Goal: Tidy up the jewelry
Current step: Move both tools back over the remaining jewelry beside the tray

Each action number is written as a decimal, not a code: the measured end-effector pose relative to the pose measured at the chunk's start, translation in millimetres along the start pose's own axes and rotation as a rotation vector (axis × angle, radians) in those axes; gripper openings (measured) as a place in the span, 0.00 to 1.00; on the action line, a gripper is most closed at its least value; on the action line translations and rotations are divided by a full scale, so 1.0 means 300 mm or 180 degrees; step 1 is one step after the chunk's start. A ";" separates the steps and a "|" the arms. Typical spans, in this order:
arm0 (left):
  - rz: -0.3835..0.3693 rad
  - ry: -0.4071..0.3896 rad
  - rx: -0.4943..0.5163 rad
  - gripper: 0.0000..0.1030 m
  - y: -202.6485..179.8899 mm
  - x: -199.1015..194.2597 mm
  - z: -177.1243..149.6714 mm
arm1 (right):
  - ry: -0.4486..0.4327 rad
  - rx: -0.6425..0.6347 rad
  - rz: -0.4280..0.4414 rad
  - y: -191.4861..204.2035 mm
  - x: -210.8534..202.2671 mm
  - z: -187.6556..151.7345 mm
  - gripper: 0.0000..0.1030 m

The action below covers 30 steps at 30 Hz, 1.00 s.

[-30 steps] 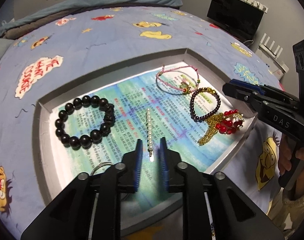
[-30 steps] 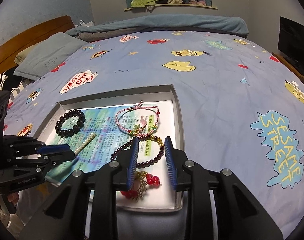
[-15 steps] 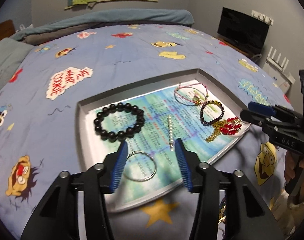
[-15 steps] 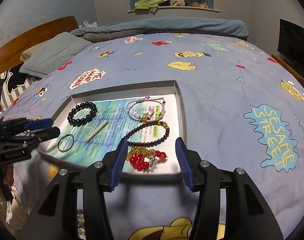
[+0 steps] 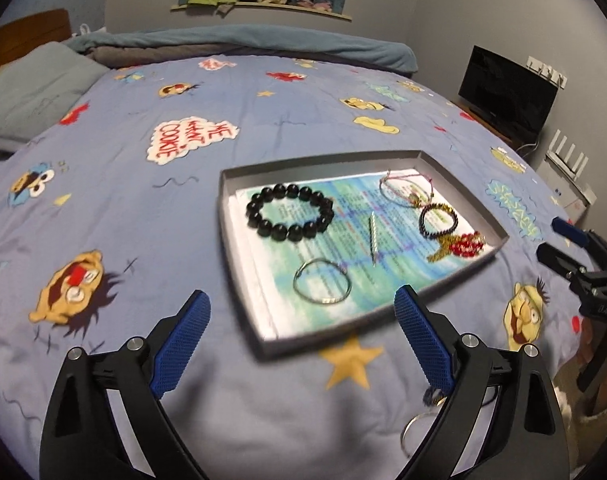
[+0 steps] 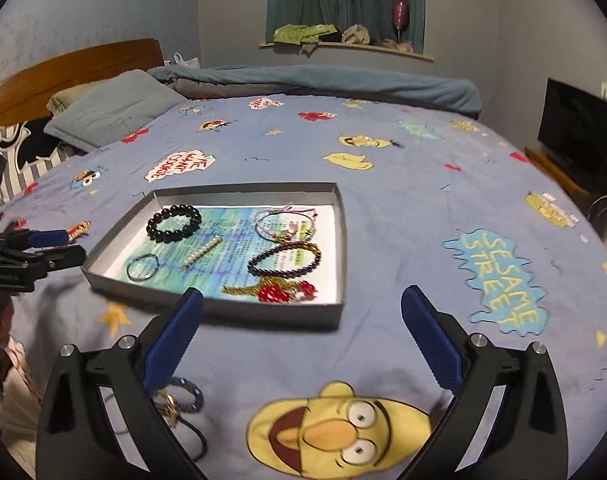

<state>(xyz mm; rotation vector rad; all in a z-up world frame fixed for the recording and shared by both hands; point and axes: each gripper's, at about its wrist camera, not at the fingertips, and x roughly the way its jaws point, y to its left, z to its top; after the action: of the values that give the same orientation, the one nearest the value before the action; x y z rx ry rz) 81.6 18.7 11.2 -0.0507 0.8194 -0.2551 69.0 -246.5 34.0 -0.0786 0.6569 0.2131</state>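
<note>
A lilac-blue bedspread [image 6: 383, 208] printed with yellow cartoon faces and stars carries a grey tray [image 6: 339, 312] lined with blue-green printed paper [image 5: 343, 248], holding a glossy black bead bracelet [image 5: 289, 211], a pink cord bracelet [image 6: 285, 220] and a red-and-gold ornament [image 6: 279, 292].

L gripper [image 5: 301, 316]: jaws opening, wide, nothing between, angled down | R gripper [image 6: 302, 312]: jaws opening, wide, nothing between, angled down | L seen at 9 o'clock of R view; R at 3 o'clock of L view
</note>
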 end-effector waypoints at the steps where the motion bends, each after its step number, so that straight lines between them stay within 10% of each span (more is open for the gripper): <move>1: 0.0018 -0.0003 0.0016 0.90 0.000 -0.007 -0.010 | -0.0008 0.0001 -0.0004 -0.003 -0.011 -0.006 0.95; 18: 0.0144 0.0060 0.0146 0.91 -0.029 -0.056 -0.148 | 0.0182 0.0164 0.0045 -0.036 -0.073 -0.147 0.95; 30: -0.0208 0.0036 0.0268 0.91 -0.121 -0.074 -0.291 | 0.0313 0.0046 0.0206 0.014 -0.092 -0.252 0.95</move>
<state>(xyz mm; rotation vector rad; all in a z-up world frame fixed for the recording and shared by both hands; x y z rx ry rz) -4.1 -6.2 -27.3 0.0030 0.8184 -0.3515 1.7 -257.6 -8.8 -0.0543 0.7594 0.2681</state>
